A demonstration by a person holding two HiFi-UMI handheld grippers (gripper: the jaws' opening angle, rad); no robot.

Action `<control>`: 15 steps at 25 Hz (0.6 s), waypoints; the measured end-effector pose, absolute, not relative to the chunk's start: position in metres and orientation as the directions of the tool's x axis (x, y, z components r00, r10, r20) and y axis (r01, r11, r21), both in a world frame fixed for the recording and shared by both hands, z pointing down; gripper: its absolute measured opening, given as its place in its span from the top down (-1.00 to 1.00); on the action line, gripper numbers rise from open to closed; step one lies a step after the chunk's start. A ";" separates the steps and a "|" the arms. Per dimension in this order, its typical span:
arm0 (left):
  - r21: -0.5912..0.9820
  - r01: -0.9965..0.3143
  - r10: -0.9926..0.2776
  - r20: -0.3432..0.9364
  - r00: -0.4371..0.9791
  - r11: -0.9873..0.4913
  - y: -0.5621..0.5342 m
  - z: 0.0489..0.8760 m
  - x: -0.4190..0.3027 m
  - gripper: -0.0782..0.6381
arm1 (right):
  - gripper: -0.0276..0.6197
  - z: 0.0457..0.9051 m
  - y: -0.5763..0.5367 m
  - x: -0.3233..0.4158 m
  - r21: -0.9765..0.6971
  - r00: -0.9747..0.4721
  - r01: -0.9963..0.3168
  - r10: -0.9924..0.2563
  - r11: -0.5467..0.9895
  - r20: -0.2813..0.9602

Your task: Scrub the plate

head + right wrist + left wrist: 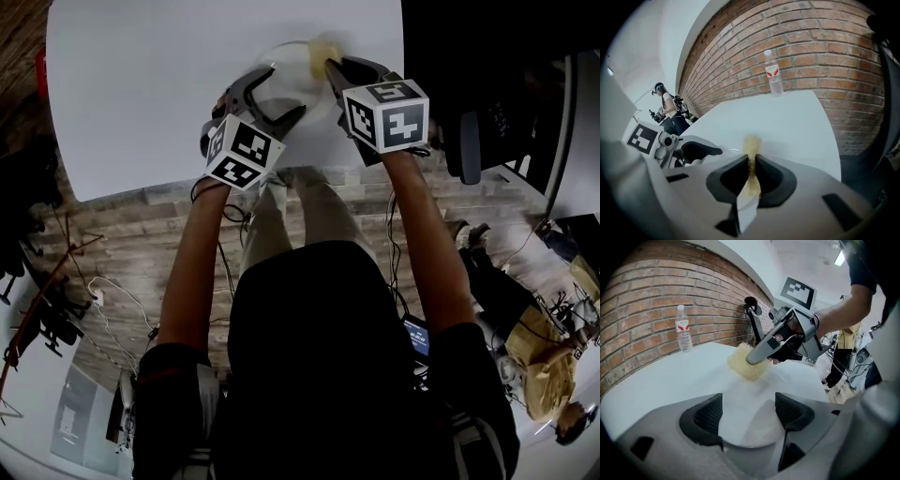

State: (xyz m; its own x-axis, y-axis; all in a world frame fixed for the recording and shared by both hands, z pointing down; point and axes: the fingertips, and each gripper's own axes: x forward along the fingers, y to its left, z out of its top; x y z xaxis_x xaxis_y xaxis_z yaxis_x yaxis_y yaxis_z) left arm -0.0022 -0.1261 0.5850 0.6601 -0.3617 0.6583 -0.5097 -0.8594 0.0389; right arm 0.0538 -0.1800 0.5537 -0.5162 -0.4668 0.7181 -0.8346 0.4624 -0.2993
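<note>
Scrubbing posture, three views. The plate (289, 73) lies flat on the white table (141, 94), close to its near edge and right of the middle. The left gripper (279, 94) reaches in from the near-left. Its jaws stand wide, one pad on each side of the plate's near rim, which fills the gap between them. The right gripper (334, 67) has its jaws drawn narrow, pinching a yellow sponge (325, 47) that sits on the plate's far-right part.

Left gripper view: the pale plate (750, 427) blends with the table, so its far rim is hard to trace. The sponge (747, 364) shows beyond the jaws, partly covered by the right gripper (755, 357) and the hand behind it. A thin gap between pads and rim cannot be ruled out here.

Right gripper view: the sponge (751, 157) is squeezed to a thin strip between the pads, its lower part hidden by them. One jaw of the left gripper (696, 151) shows at left. The plate is barely distinguishable.

Only the gripper views show a water bottle (774, 75) standing upright at the table's far edge against a brick wall (647, 301). Only the head view shows both marker cubes (386, 114) together. A distant person (665, 110) appears in the right gripper view alone.
</note>
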 end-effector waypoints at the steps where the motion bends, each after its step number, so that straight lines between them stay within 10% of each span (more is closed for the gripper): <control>1: 0.039 -0.510 -0.361 0.658 0.660 -0.859 -0.126 0.585 -0.002 -0.16 | 0.79 0.554 -0.180 0.053 -0.299 -0.516 -0.835 -0.467 0.462 0.719; 15: 0.039 -0.512 -0.364 0.658 0.660 -0.858 -0.128 0.585 -0.002 -0.16 | 0.79 0.555 -0.176 0.041 -0.316 -0.537 -0.818 -0.442 0.481 0.718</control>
